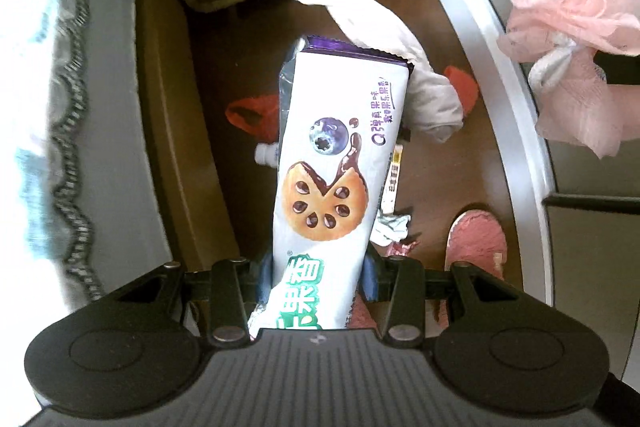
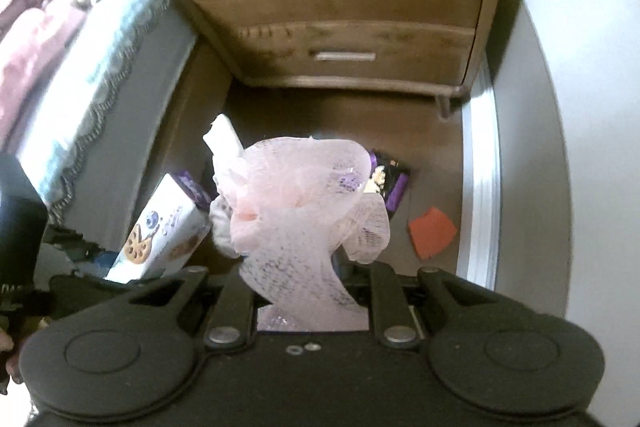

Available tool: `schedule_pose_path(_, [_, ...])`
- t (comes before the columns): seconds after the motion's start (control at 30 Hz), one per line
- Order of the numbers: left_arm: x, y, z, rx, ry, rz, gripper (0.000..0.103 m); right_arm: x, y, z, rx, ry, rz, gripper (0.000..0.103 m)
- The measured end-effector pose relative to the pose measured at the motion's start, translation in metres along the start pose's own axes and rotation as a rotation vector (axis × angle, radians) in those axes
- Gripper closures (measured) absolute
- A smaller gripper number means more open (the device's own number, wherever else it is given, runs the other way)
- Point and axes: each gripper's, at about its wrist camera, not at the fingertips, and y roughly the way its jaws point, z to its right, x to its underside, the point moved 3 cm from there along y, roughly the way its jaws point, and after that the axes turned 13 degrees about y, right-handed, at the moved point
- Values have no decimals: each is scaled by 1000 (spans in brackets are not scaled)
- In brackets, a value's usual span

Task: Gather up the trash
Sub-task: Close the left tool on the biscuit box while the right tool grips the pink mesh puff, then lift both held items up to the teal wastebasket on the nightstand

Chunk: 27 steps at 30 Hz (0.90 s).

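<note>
Wooden nightstand (image 2: 340, 23) with 2 drawers, bed skirt with grey lace trim (image 2: 96, 131), pink slipper (image 1: 476, 239), brown floor (image 2: 320, 119)

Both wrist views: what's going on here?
A person is collecting trash off a bedroom floor with two handheld grippers. The left gripper is shut on a biscuit pack; the right gripper is shut on a pink net. Both are held up above the floor. More litter lies below by the nightstand: a purple wrapper, an orange scrap and a small white bottle.
</note>
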Motion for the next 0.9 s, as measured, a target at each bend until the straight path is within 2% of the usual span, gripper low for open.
schedule_pose_path(0.23, [0, -51, -7, -8, -25, 44, 63, -8, -33, -2, 25, -7, 26, 86])
schedule_pose_path(0.43, [-3, -115, -22, -16, -52, 99, 63, -26, -76, -20, -12, -33, 85, 86])
schedule_pose_path(0.63, [-27, -185, -39, -54, -75, 176, 63, -62, -117, -28, -30, -40, 166, 86])
schedule_pose_path(0.8, [-56, -245, -55, -99, -114, 271, 63, -107, -154, -33, -45, -11, 273, 86])
schedule_pose_path(0.9, [-67, -260, -57, -116, -117, 293, 63, -133, -174, -36, -75, 8, 331, 86])
